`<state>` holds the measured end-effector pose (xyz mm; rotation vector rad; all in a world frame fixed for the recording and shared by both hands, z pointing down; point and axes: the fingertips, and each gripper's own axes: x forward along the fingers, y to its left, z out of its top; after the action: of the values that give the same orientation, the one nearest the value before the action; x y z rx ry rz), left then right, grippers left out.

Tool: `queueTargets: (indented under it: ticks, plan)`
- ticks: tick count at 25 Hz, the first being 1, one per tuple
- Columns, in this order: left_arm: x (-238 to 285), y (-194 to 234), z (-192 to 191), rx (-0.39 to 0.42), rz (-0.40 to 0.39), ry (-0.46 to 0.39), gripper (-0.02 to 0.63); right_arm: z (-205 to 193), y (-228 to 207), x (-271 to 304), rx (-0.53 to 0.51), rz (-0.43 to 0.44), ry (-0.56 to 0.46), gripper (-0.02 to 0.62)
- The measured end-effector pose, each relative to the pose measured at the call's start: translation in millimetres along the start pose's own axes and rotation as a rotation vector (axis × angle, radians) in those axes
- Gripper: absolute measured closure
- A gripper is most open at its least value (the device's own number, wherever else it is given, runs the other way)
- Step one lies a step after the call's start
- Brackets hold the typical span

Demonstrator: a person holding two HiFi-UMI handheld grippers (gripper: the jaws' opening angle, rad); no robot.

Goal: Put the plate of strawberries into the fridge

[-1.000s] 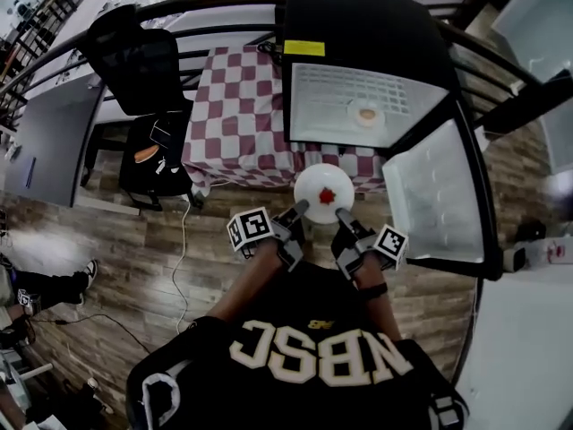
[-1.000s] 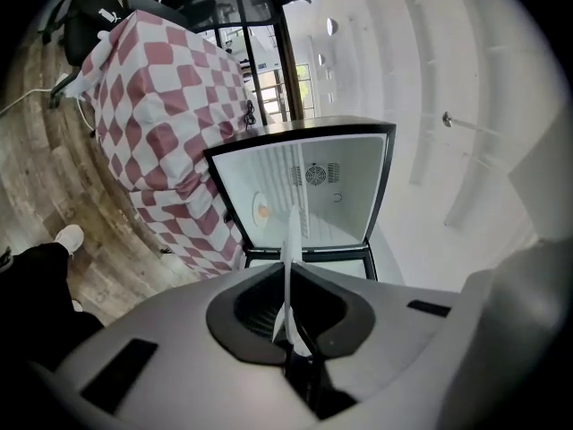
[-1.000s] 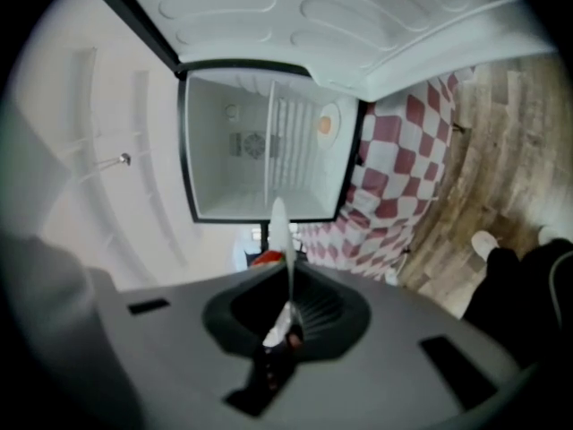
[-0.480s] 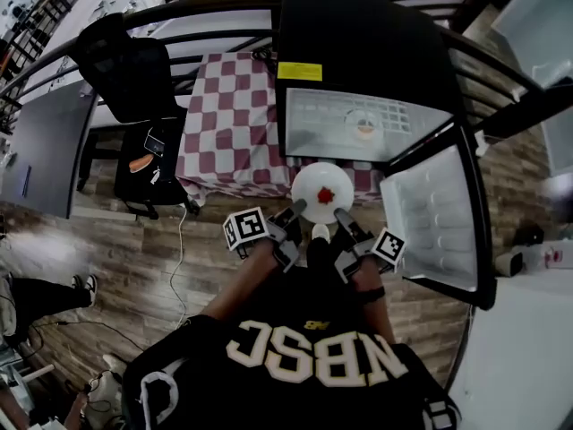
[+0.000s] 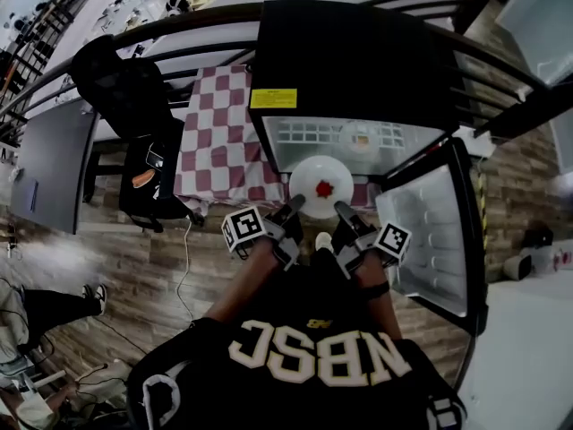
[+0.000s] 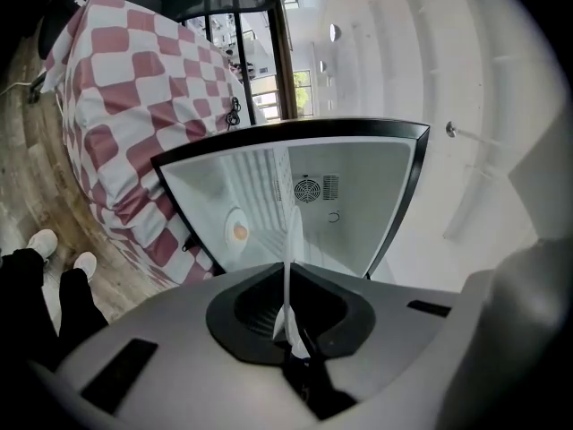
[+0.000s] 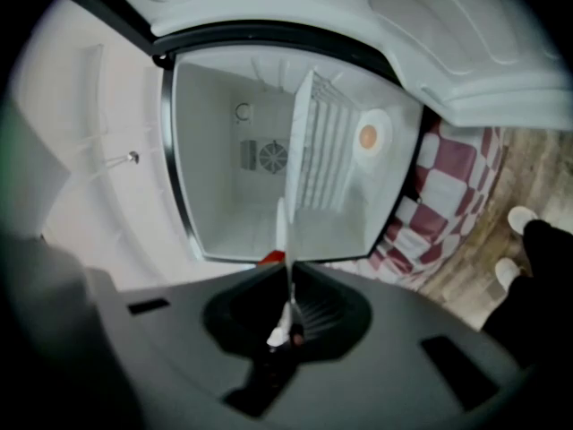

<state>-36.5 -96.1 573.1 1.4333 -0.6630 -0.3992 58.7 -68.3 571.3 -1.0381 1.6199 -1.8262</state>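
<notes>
A white plate [image 5: 322, 184] with a red strawberry [image 5: 324, 189] hangs in front of the open black fridge [image 5: 349, 56]. My left gripper [image 5: 295, 207] is shut on the plate's near-left rim and my right gripper [image 5: 341, 210] on its near-right rim. In the left gripper view the plate [image 6: 289, 249] shows edge-on, pinched in the left gripper [image 6: 290, 322]. The right gripper view has the plate [image 7: 283, 227] edge-on too, pinched in the right gripper [image 7: 286, 322], with the strawberry [image 7: 271, 257] just showing. Beyond lies the white fridge interior [image 7: 255, 164].
The fridge door [image 5: 431, 231] stands swung open at the right. On the wire shelf [image 7: 324, 150] inside sits a small plate with an orange item [image 7: 371, 137]. A table with a red-checked cloth [image 5: 219, 124] is left of the fridge, with a black chair [image 5: 134, 97] beyond.
Both grippers have carried the plate closer to the fridge opening; the plate now overlaps the lower edge of the interior in the head view. Both grips hold unchanged.
</notes>
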Motion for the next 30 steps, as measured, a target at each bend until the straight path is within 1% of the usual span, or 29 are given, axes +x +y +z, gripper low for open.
queueTargets:
  ticks: [4, 7, 14, 24, 30]
  plan:
    - [24.6, -2.0, 6.8, -0.017, 0.004, -0.008, 0.578, 25.1, -0.9, 9.7, 0.024, 0.002, -0.008, 0.563]
    - [41.6, -3.7, 16.1, -0.02, 0.011, -0.015, 0.578, 42.9, 1.1, 19.0, 0.016, -0.002, -0.001, 0.562]
    - [75.7, -14.8, 37.4, 0.03, 0.031, -0.022, 0.578, 76.8, 8.0, 39.9, 0.021, 0.012, -0.002, 0.563]
    - [100.9, -12.7, 55.8, 0.01, 0.05, -0.05, 0.578, 102.3, 10.3, 61.5, 0.025, 0.016, 0.001, 0.563]
    - [113.7, -16.0, 66.0, 0.022, 0.045, -0.056, 0.577, 116.5, 14.6, 72.9, 0.012, 0.022, 0.005, 0.563]
